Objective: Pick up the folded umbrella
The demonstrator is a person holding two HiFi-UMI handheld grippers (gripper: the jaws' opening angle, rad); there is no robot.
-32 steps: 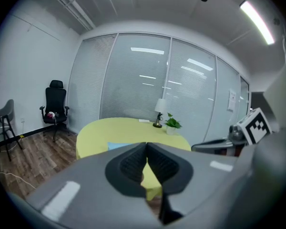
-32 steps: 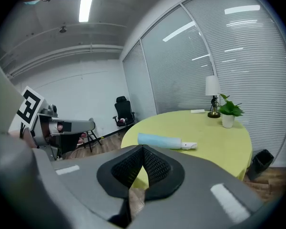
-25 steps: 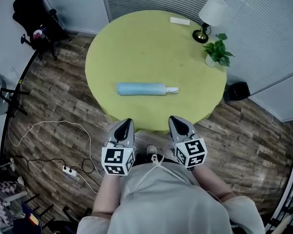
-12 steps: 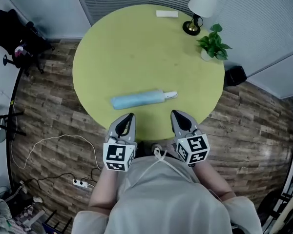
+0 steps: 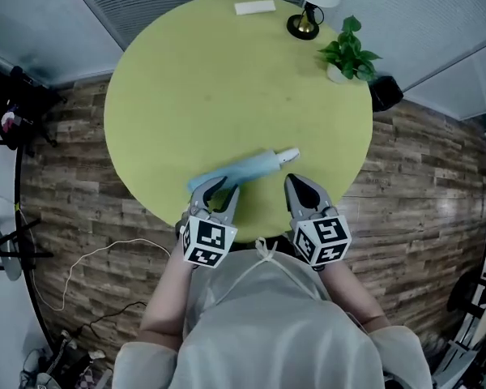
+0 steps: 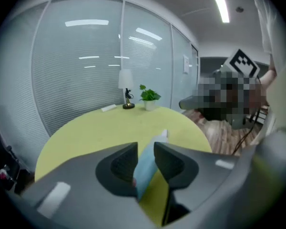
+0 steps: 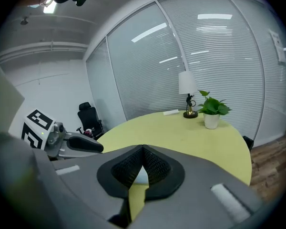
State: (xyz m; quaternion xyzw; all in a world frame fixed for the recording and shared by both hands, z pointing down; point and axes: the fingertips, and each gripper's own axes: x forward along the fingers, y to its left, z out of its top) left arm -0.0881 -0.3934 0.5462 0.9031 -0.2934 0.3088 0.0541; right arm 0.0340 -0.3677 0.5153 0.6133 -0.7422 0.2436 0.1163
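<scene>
Round yellow-green table point(image 5: 227, 79) on wood-plank floor point(image 5: 437, 185); slatted blinds point(image 7: 219, 56) line the walls.

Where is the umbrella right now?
Head view: the umbrella lies near the table's near edge, its left end between the left claw's jaws, which have just been opening.

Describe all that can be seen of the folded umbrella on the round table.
The folded umbrella is a light blue fabric roll with a white handle end. It lies flat and slanted near the near edge of the yellow-green table. The left gripper, whose jaws have just been opening, straddles its left end; contact is unclear.
</scene>
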